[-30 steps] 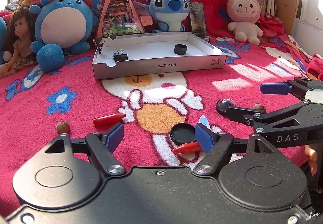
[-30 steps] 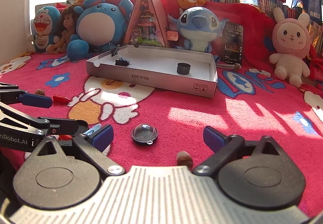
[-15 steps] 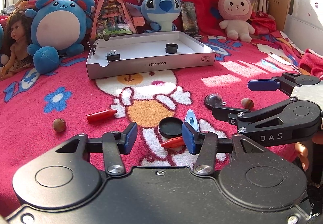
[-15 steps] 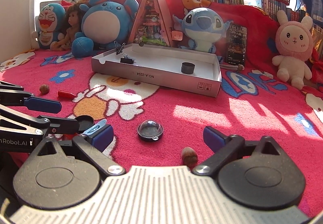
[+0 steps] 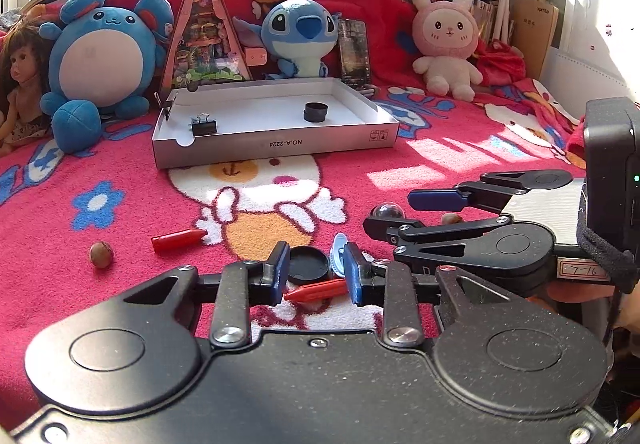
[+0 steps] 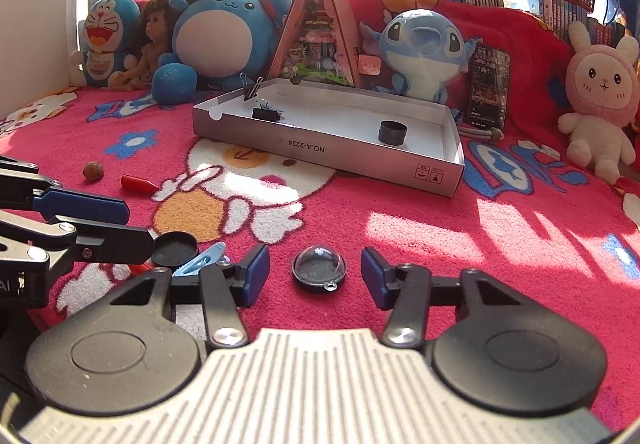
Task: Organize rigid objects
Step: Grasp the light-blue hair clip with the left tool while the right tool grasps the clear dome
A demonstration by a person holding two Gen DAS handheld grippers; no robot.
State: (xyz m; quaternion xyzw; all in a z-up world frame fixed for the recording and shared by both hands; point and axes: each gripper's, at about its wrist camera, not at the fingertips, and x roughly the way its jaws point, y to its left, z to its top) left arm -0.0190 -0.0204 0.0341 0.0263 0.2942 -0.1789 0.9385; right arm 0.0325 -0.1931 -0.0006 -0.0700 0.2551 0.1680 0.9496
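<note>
Red blanket | domed cap between closing right hand-held gripper pads, untouched

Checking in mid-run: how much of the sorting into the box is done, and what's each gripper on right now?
Done: a binder clip and a black ring lie in the white box. In hand: the left gripper is closing around the red crayon, the right gripper around the domed capsule; neither pinched yet. Left on the blanket: black lid, blue clip, second crayon, two nuts.
</note>
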